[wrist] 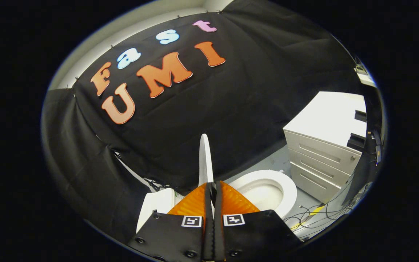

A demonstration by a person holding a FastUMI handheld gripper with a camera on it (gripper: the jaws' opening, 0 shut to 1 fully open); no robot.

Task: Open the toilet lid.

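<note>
Pinching the thin edge of the toilet lid (pixel 205 156), the gripper (pixel 213 191) is keeping its two fingers (pixel 195 202) drawn close together, with the lid's rim running into the narrow slit between them. Both fingers are pressing on that edge, so the grip is clenched on the lid. The lid is standing nearly upright and is showing edge-on, rising as a slim white blade just beyond the fingertips, against the black cloth wall (pixel 253 91) behind it.

To the right of the fingers, the toilet seat (pixel 288 191) and the open bowl (pixel 264 193) are lying uncovered, the white ring sitting lower than the raised lid. On the other side of the fingers, the white cistern (pixel 156 205) is showing partly, tucked against the cloth.

Beyond the bowl, a white drawer cabinet (pixel 322 160) is standing on the grey floor (pixel 278 160), well apart from the lid. Loose cables (pixel 326 211), one of them yellow, are trailing across the floor between the toilet and the cabinet.
</note>
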